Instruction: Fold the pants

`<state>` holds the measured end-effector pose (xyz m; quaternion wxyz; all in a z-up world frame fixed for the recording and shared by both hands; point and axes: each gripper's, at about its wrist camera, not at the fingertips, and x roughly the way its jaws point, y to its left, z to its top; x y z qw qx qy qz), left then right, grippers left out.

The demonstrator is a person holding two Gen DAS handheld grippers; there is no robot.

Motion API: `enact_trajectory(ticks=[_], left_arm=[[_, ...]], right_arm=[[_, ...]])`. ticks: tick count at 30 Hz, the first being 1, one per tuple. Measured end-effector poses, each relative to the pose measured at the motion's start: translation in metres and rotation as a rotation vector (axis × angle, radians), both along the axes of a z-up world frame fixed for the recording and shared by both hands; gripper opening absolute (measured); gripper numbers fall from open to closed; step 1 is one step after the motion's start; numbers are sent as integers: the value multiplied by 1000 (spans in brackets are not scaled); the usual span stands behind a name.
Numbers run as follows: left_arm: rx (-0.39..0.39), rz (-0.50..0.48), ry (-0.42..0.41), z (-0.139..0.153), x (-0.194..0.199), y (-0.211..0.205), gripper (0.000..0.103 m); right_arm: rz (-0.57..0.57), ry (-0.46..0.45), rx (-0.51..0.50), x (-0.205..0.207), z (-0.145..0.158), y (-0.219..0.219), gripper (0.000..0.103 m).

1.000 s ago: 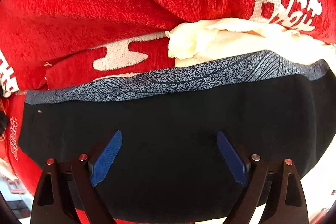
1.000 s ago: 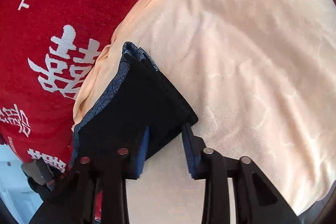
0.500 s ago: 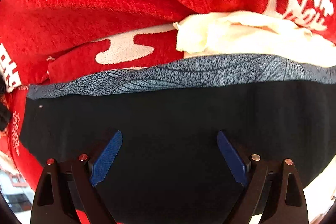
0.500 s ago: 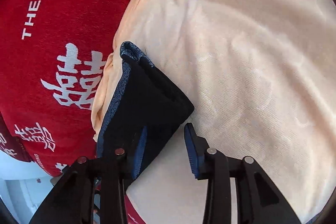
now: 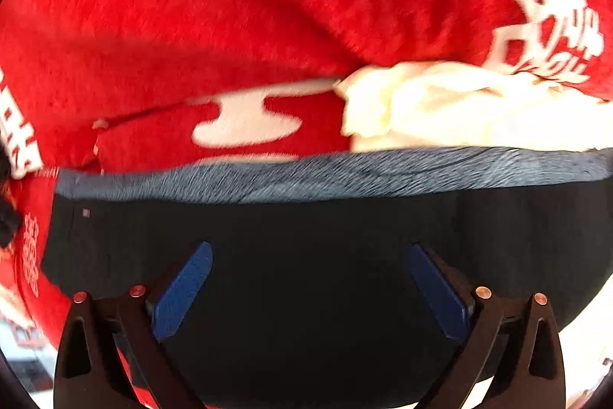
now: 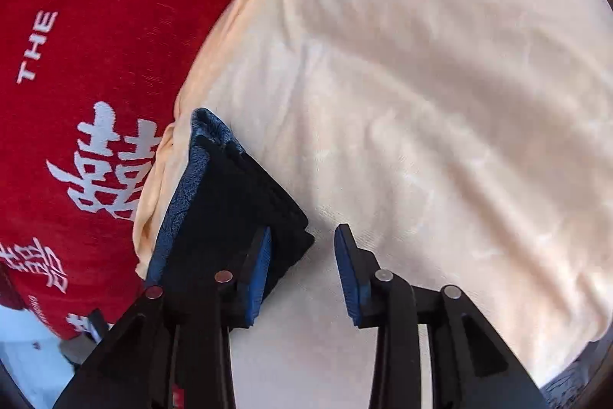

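The folded black pants [image 5: 306,240] with a grey-blue patterned waistband [image 5: 306,175] fill the lower half of the left wrist view. My left gripper [image 5: 308,286] is open, its blue pads spread wide just above the black cloth, holding nothing. In the right wrist view the pants [image 6: 233,202] lie as a dark folded corner on cream cloth [image 6: 421,102]. My right gripper [image 6: 302,271] is open at that corner, the left pad over the black edge, the right pad over the cream cloth.
A red blanket [image 5: 230,25] with white characters lies under and beyond the pants and also shows in the right wrist view [image 6: 76,64]. Cream cloth [image 5: 459,102] is bunched behind the waistband. A pale floor [image 6: 23,363] shows at lower left.
My right gripper has opened wider and let go of the pants' corner, drawing back a little. The left view shifts slightly and is blurred; the left gripper stays open.
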<state>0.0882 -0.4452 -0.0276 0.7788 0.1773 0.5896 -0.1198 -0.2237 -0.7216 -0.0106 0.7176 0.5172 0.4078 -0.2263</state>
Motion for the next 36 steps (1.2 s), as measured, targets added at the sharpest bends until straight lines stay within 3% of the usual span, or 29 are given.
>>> enact_trajectory(ticks=[3, 6, 7, 8, 9, 11, 12, 14, 18, 23, 26, 30, 33, 36], left_arm=[[10, -36, -17, -11, 6, -30, 103], [46, -5, -32, -32, 21, -46, 103], [27, 18, -27, -37, 29, -45, 103], [-11, 52, -43, -37, 37, -42, 103], [0, 77, -56, -38, 45, -40, 103], [18, 111, -53, -42, 61, -34, 103], [25, 136, -48, -41, 67, -29, 103], [37, 174, -32, -34, 77, -12, 103], [49, 140, -41, -9, 64, 19, 103], [68, 79, -44, 11, 30, 75, 103], [55, 106, -3, 10, 18, 114, 103], [46, 128, 18, 8, 30, 178, 103], [64, 133, -37, 10, 48, 221, 103], [123, 153, -80, -9, 79, 278, 103]], right_arm=[[265, -28, -125, 48, 31, 31, 38], [458, -9, -192, 107, 21, 60, 38], [506, 11, -202, 126, 10, 67, 38], [541, 49, -222, 145, -3, 70, 38], [556, 82, -245, 161, -15, 71, 38], [544, 51, -351, 180, -16, 66, 35], [549, 89, -397, 189, -18, 63, 35], [537, 97, -416, 197, -20, 56, 35], [501, 127, -376, 191, -7, 56, 38], [479, 28, -219, 163, 18, 84, 44], [508, -39, -111, 152, 27, 131, 45], [562, -112, 31, 145, 27, 219, 50], [580, -164, 171, 148, 12, 296, 50], [596, -162, 284, 152, -13, 368, 50]])
